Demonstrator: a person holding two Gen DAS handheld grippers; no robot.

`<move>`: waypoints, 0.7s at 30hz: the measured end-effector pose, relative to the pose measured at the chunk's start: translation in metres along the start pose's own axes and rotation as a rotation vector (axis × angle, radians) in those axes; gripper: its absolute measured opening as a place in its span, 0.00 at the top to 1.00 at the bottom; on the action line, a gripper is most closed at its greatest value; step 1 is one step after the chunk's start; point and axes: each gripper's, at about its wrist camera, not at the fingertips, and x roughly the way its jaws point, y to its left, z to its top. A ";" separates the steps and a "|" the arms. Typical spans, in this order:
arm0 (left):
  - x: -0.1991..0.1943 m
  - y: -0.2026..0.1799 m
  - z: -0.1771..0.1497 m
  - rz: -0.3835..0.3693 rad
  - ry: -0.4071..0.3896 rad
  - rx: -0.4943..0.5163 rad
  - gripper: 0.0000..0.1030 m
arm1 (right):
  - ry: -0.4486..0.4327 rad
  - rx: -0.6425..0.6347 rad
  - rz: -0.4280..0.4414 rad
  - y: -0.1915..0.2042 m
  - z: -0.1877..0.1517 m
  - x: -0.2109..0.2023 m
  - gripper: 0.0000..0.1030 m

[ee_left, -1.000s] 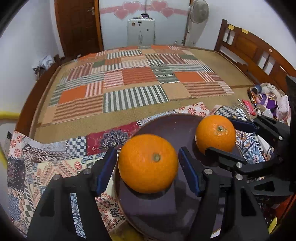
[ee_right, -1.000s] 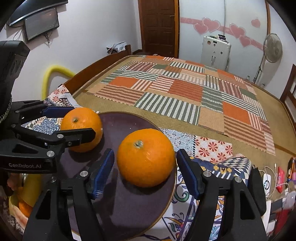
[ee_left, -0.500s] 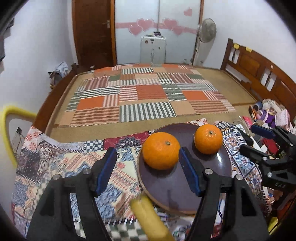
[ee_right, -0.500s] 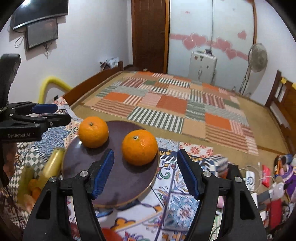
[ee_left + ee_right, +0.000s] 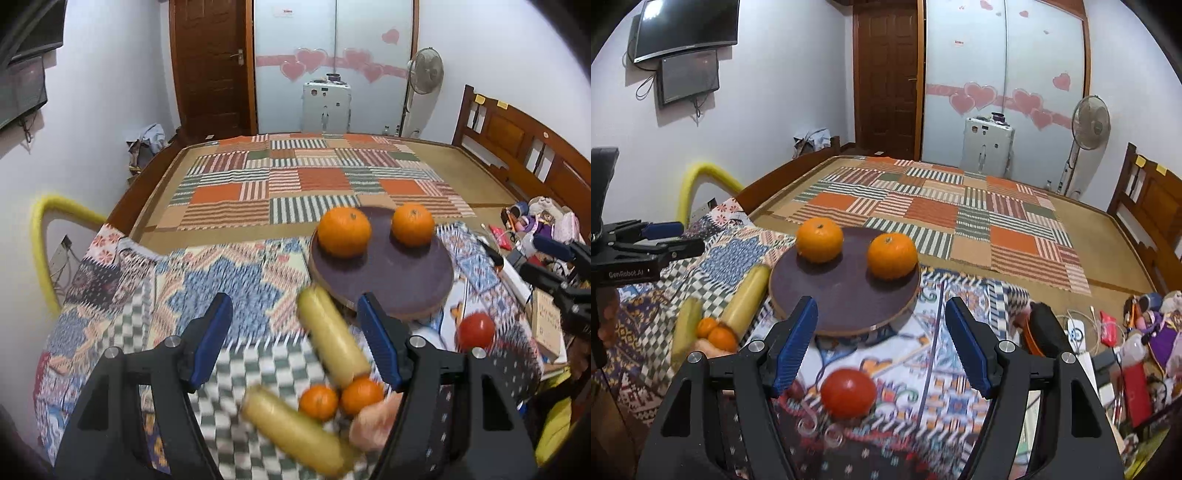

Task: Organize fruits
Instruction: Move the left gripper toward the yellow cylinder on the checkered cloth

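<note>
A wide bed (image 5: 325,177) with a striped patchwork mat fills the far half of both views, and a patterned quilt (image 5: 207,273) covers its near end, where the fruit lies.

On the quilt sits a round dark plate (image 5: 846,295), which carries two oranges: the left orange (image 5: 819,240) at its far left edge and the right orange (image 5: 892,256) at its far right edge, apart from each other.

The left tongs (image 5: 295,339) are spread wide and hold nothing. Between their blue pads lies a yellow cylinder-shaped piece (image 5: 332,332), blurred, its far end close to the near left rim of the plate; whether a pad touches it I cannot tell. A second yellow piece (image 5: 295,432) lies nearer, by two small oranges (image 5: 338,398) that sit side by side and touch. A pinkish fruit (image 5: 373,424) is just right of them, too blurred to name.

The right tongs (image 5: 881,343) are likewise wide apart and empty, hanging above the near rim of the plate. A red tomato-like fruit (image 5: 847,393) lies on the quilt between and below their pads, near the plate but clear of it, and not touched.

To the right of the plate, at the edge of the bed, a clutter of cables, packets and toys (image 5: 1137,332) is heaped. A standing fan (image 5: 1089,125) and a white appliance (image 5: 988,146) stand at the far wall.
</note>
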 end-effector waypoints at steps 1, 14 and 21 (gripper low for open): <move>-0.003 0.000 -0.007 0.007 0.001 0.003 0.32 | -0.001 0.001 -0.006 0.001 -0.004 -0.004 0.33; -0.015 -0.013 -0.082 0.010 0.024 0.004 0.32 | 0.020 0.018 -0.050 0.015 -0.054 -0.013 0.31; -0.017 -0.033 -0.119 0.021 0.017 0.060 0.31 | 0.033 0.011 -0.052 0.018 -0.069 -0.007 0.31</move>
